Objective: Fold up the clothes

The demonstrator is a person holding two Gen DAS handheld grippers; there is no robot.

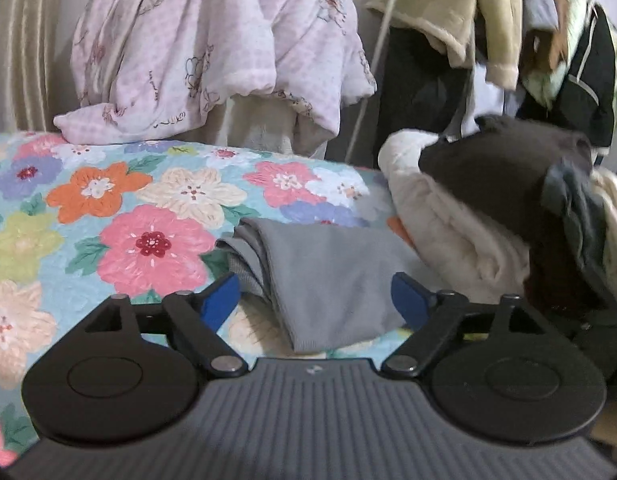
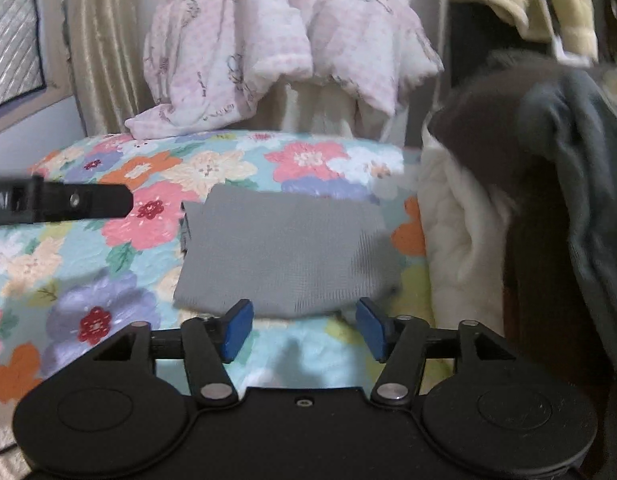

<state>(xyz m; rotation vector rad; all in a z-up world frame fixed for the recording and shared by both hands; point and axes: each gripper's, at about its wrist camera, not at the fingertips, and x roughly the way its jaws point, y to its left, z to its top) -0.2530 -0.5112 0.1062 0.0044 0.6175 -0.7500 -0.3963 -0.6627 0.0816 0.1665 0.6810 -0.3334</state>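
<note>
A folded grey garment (image 1: 328, 276) lies on the floral bedspread (image 1: 108, 208). It also shows in the right wrist view (image 2: 284, 252). My left gripper (image 1: 318, 300) is open, its blue pads either side of the garment's near end, just above it. My right gripper (image 2: 304, 328) is open and empty, just short of the garment's near edge. The black body of the left gripper (image 2: 60, 202) shows at the left of the right wrist view.
A pile of white, dark brown and grey clothes (image 1: 508, 208) sits to the right of the garment, also seen in the right wrist view (image 2: 528, 200). A pink quilted piece (image 1: 212, 48) hangs over the bed's far edge. More clothes (image 1: 508, 20) hang at the back right.
</note>
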